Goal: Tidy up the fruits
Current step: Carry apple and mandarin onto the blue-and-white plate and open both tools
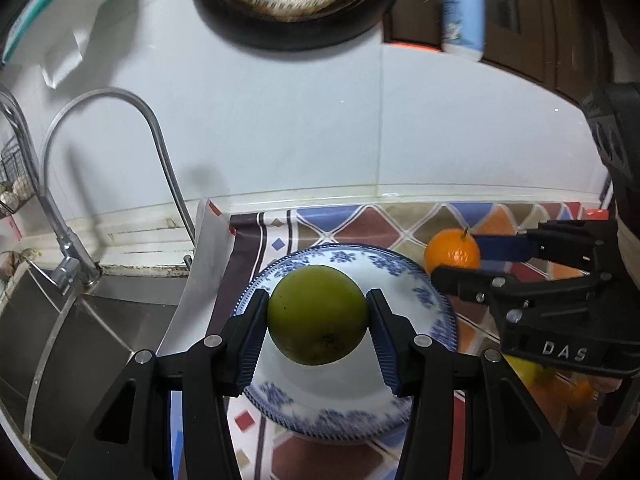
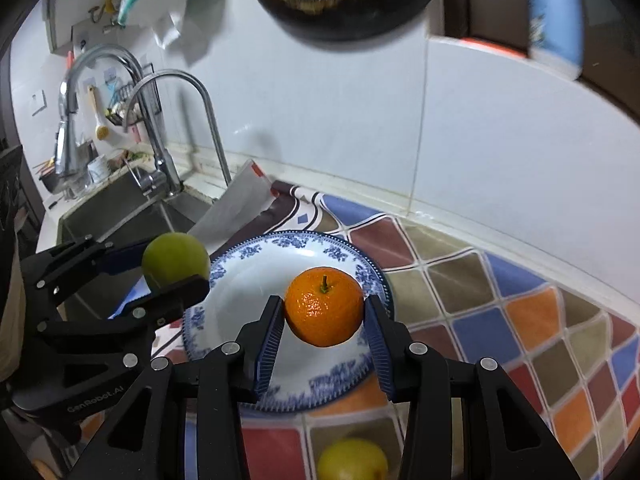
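A round green fruit [image 1: 317, 314] sits clamped in our left hand-held gripper [image 1: 318, 320] above the blue-patterned white porcelain plate [image 1: 404, 280] on the bench; our right hand-held gripper [image 2: 324, 312] grips a stemmed orange mandarin [image 2: 324, 305] over the same plate. A yellow fruit [image 2: 352, 460] lies nearer on the chequered cloth [image 2: 520, 320].

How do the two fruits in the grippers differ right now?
The green fruit is dull green and looks bigger; the orange is bright, glossy, and shows a short stem on top. The left hand-held gripper holds the green fruit, the right hand-held gripper the orange. Both are round and held over the blue-patterned plate.
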### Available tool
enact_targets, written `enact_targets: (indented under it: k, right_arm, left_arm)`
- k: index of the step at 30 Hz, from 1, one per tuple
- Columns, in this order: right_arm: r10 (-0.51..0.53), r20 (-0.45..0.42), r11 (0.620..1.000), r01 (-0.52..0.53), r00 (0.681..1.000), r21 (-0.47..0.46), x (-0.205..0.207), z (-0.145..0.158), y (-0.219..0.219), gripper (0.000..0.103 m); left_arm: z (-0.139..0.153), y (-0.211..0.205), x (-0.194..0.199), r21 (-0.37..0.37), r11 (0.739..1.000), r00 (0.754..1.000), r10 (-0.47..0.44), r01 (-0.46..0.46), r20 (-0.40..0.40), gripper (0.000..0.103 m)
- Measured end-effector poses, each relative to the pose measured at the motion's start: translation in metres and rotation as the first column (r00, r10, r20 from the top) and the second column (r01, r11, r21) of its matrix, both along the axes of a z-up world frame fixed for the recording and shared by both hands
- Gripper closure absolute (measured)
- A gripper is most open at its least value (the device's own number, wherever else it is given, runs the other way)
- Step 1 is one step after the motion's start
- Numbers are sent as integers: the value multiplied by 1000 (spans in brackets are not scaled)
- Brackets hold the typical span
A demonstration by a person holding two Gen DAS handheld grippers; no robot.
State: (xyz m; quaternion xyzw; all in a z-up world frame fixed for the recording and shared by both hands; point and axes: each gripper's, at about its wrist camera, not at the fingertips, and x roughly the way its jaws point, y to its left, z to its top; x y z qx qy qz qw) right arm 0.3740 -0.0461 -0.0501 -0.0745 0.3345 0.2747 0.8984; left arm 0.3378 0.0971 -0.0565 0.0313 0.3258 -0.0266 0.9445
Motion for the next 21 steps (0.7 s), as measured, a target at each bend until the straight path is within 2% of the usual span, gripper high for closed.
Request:
enact_targets:
  k: [6, 11, 21]
  right_arm:
    - [38, -93, 998, -42, 995, -45, 45, -23, 19, 61]
    - [47, -134, 994, -60, 990, -89, 71, -39, 30, 61]
    - [48, -206, 990, -74, 977, -118, 96, -62, 41, 61]
  left_arm:
    - [-22, 8, 37, 6, 1000, 998, 0, 0, -61, 54]
    - [-41, 12, 61, 12, 1000, 994, 3, -2, -106, 54]
    - [-60, 18, 87, 12, 1000, 985, 8, -6, -172, 54]
